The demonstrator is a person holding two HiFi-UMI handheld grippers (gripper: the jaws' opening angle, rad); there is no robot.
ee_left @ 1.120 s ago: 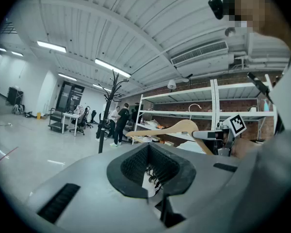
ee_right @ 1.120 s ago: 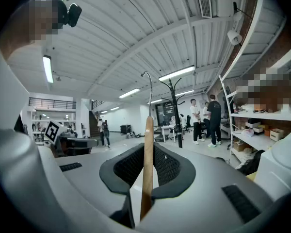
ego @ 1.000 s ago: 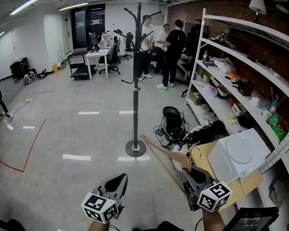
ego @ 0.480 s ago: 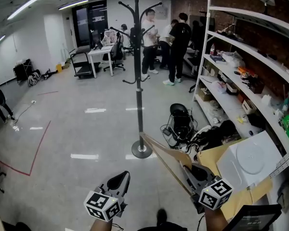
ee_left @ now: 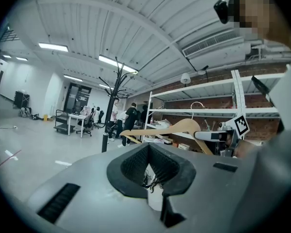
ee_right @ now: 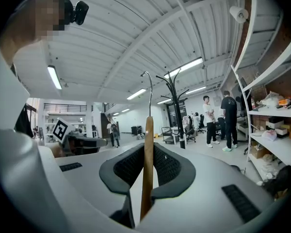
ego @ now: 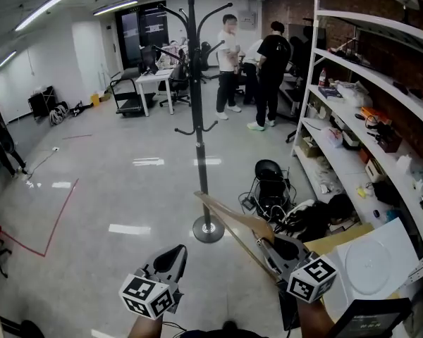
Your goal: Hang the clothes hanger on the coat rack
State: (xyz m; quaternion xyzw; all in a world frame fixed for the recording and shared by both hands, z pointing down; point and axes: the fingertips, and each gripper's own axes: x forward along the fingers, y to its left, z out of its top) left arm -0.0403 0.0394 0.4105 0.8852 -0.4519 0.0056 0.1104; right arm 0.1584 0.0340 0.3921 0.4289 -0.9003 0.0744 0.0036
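Note:
A black coat rack [ego: 197, 118] stands on the floor ahead, with its round base [ego: 208, 229] just beyond the hanger's tip. My right gripper [ego: 271, 243] is shut on a wooden clothes hanger [ego: 233, 220], which slants up and left toward the pole. In the right gripper view the hanger [ee_right: 148, 149] stands edge-on between the pads of my right gripper [ee_right: 148, 171], its metal hook [ee_right: 148, 81] on top. My left gripper [ego: 173, 258] is low at the left, shut and holding nothing. The left gripper view shows its own jaws [ee_left: 150, 171] closed, with the hanger [ee_left: 174, 127] and the rack [ee_left: 111, 110] beyond.
Long white shelves [ego: 352, 118] loaded with items run along the right. Black bags and cables [ego: 271, 189] lie on the floor beside the rack's base. A white box [ego: 370, 266] sits at lower right. Several people [ego: 229, 62] stand behind the rack near a desk [ego: 151, 83].
Both grippers and the view have moved forward toward the coat rack, which now stands closer and taller. The hanger stays held in the right gripper.

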